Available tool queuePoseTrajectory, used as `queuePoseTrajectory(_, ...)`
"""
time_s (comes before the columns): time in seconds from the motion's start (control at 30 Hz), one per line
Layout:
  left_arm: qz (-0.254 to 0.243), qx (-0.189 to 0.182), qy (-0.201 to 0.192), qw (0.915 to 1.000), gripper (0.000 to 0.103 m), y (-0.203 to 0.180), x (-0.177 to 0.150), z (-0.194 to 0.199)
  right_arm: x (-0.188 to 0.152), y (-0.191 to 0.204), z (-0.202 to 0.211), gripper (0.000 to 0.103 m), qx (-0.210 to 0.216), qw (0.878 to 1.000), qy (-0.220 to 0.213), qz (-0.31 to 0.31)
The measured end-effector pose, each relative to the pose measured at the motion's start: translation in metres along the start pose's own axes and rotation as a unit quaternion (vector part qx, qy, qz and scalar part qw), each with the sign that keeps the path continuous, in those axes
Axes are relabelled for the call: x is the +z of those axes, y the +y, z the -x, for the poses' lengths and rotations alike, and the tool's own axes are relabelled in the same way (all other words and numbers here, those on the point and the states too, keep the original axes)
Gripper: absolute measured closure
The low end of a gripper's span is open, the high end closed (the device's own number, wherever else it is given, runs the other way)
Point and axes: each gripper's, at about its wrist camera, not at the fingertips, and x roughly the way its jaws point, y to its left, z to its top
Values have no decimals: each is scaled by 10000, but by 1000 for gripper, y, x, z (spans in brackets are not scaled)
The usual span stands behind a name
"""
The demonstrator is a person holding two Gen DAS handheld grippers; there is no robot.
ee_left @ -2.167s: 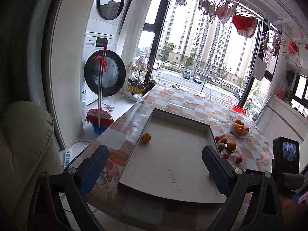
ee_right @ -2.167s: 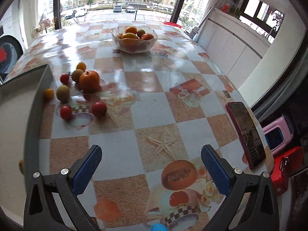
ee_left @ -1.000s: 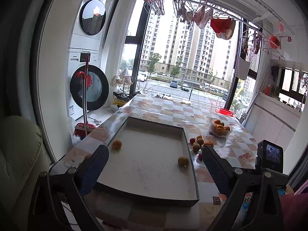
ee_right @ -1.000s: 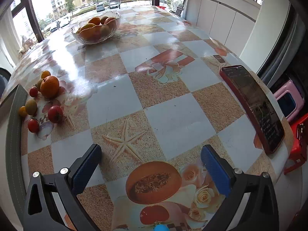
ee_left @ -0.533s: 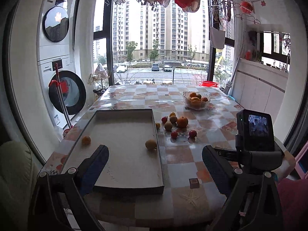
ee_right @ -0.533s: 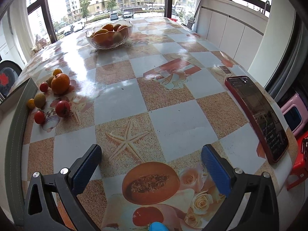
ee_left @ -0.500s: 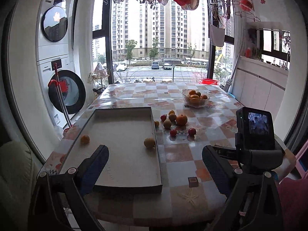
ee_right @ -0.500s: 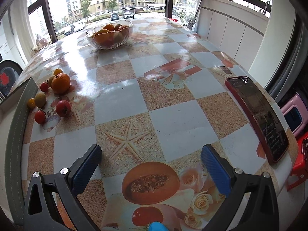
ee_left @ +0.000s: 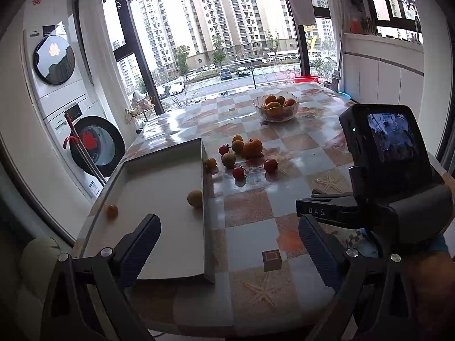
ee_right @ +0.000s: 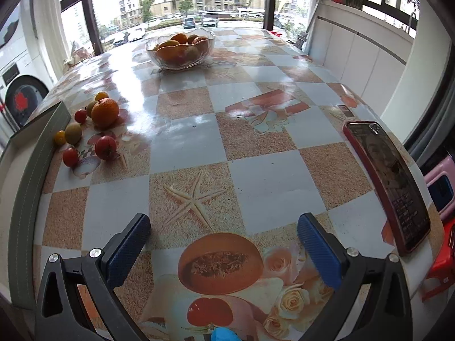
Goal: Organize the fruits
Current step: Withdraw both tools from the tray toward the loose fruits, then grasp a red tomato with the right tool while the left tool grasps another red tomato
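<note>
Left claw [ee_left: 227, 244] spread wide, empty, above the shallow grey rectangular tray [ee_left: 159, 187]; right claw [ee_right: 224, 244] likewise wide, empty. Loose cluster of small round fruits [ee_right: 91, 130] on the checkered tabletop [ee_right: 256, 142] — ahead-left of the right claw, just beside the tray's rim; right hand probably nearer.

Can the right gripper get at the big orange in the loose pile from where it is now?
Probably yes. The right gripper is open and empty, and bare table lies between it and the big orange. Small fruits crowd its near left side, so come in from the right.
</note>
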Motion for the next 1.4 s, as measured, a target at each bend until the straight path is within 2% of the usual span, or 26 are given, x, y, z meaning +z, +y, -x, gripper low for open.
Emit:
queuePoseTrajectory(0.1,2,-154,448,9989,5,-5,-2,-22,4,-9,0,0,454,9981,119,402)
queuePoseTrajectory(0.17,101,-303,566,9979,5,-4,-2,-31,15,-15,-2,0,895,9950,172,413)
queuePoseTrajectory(0.33,39,-336,561,9979,5,-5,7,-40,52,6,-9,0,1458,9861,-17,796)
queuePoseTrajectory(0.47,-143,-456,266,9985,5,-9,15,-30,70,46,-26,6,1790,9752,29,1300)
queuePoseTrajectory(0.53,-133,-539,199,9983,5,-7,17,-26,73,64,-35,17,1864,9701,110,1549)
queuePoseTrajectory(0.57,-120,-575,185,9981,5,-6,19,-26,73,73,-40,31,1862,9682,188,1660)
queuePoseTrajectory(0.63,-160,-561,172,9981,5,-7,22,-27,72,84,-41,56,1662,9670,60,1928)
queuePoseTrajectory(0.67,-190,-541,182,9982,5,-8,25,-28,73,84,-41,79,1654,9672,43,1927)
queuePoseTrajectory(0.8,-174,-679,144,9974,5,-20,36,-40,87,33,-46,79,2175,9712,234,940)
queuePoseTrajectory(0.9,-150,-823,218,9963,5,-34,43,-58,90,-8,-47,79,2160,9748,346,443)
queuePoseTrajectory(1.1,-228,-780,572,9951,5,-51,41,-95,67,-44,-31,79,2110,9770,258,165)
queuePoseTrajectory(1.27,-134,-496,1033,9933,5,-32,28,-121,45,-60,-25,79,2250,9742,182,-26)
queuePoseTrajectory(1.33,160,-583,1092,9922,5,-15,27,-127,38,-62,-25,79,2249,9743,118,-53)
queuePoseTrajectory(1.4,134,-449,1173,9920,5,-9,30,-132,35,-65,-24,79,2291,9733,33,-102)
